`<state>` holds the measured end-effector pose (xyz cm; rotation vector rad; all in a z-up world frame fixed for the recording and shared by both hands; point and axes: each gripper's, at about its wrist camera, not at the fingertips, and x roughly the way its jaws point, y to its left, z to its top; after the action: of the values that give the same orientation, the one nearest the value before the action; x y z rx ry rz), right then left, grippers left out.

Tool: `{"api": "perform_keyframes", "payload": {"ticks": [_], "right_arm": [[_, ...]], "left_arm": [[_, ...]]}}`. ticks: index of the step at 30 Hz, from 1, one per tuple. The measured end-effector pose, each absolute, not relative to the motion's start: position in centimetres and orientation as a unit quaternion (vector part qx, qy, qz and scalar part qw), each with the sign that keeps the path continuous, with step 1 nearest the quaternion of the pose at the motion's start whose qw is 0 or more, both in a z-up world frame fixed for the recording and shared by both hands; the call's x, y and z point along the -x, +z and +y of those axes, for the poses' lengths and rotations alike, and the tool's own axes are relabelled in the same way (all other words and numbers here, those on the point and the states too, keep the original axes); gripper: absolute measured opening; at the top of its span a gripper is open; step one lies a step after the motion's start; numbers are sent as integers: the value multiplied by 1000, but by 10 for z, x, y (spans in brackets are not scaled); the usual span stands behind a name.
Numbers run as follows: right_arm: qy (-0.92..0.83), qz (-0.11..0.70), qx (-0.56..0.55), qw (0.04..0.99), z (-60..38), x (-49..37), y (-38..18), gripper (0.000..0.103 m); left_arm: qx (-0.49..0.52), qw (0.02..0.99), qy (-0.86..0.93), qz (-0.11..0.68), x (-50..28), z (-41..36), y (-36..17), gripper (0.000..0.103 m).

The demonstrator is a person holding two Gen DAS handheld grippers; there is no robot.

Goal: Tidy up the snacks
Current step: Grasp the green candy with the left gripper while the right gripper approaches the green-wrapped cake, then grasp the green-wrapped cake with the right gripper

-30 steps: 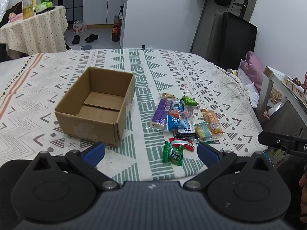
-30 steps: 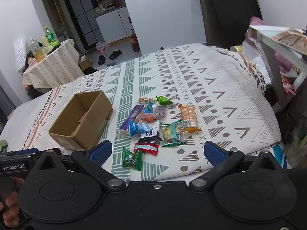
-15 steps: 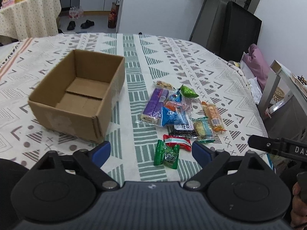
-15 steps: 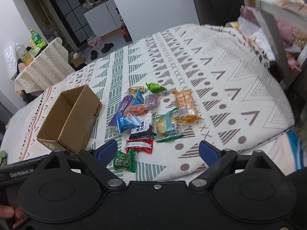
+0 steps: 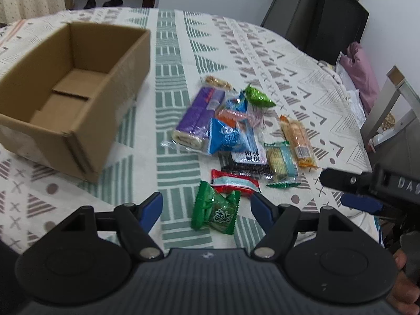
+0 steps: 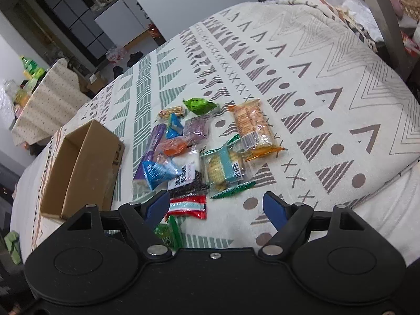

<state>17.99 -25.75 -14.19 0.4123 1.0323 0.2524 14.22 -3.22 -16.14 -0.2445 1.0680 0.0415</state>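
- Sitting at the left of the patterned tablecloth [image 5: 181, 60], the open cardboard box [image 5: 78, 89] is empty, with only its bottom flaps showing inside; the right wrist view shows it end-on at the far left.
- Just right of the box lies the heap of snack packets: a purple roll pack [image 5: 195, 116] and a blue triangular packet [image 5: 228, 137] nearest it, an orange cracker pack [image 5: 296, 139] at the right edge, a red packet [image 5: 233, 182] near the front.
- The green candy packet [image 5: 215, 211] lies apart from the heap at its front edge, straight ahead of the left gripper [image 5: 206, 207] and framed between its blue pads. Its long axis runs roughly across the gap, twisted ends toward each pad.
- The left gripper's jaws have just been closing but stand well apart, and I see no pad touching the packet. It holds nothing.
- The right gripper [image 6: 216, 206] has likewise been narrowing and is empty; bare cloth lies between its pads, with the red packet just by its left pad.
- The left hand is the nearer to the green packet; in the right view that packet is mostly hidden behind the gripper body.
- Both views are blurred, so the packet print is unreadable; the heap's lower packets are partly covered.
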Motion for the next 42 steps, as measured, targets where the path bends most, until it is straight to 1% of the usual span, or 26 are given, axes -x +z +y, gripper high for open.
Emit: {"api": "perform_keyframes", "payload": {"ticks": [7, 9, 10, 11, 14, 19, 26, 34, 40, 42], "right_arm": [[110, 494, -197, 840, -258, -194, -155, 78], [113, 497, -191, 839, -256, -199, -159, 78], [114, 497, -188, 840, -255, -201, -161, 78], [115, 498, -186, 839, -254, -203, -162, 78], [118, 499, -190, 837, -253, -207, -165, 79], [117, 499, -195, 836, -251, -213, -172, 79], [109, 505, -168, 840, -238, -224, -182, 80], [94, 509, -108, 848, -221, -234, -193, 79], [95, 519, -69, 847, -208, -240, -200, 75], [97, 522, -60, 845, -206, -239, -202, 67]], "left_arm": [[120, 828, 20, 548, -161, -39, -198, 63], [124, 821, 24, 557, -164, -39, -207, 56], [126, 818, 29, 561, -165, -39, -212, 46], [134, 814, 33, 563, -165, -37, -215, 41], [147, 816, 45, 557, -166, -33, -213, 38], [153, 827, 53, 538, -170, -29, -197, 37], [163, 846, 52, 505, -177, -25, -174, 37], [168, 849, 55, 498, -181, -16, -173, 37], [166, 849, 60, 498, -180, -12, -171, 37], [164, 850, 62, 497, -179, -11, -169, 37]]}}
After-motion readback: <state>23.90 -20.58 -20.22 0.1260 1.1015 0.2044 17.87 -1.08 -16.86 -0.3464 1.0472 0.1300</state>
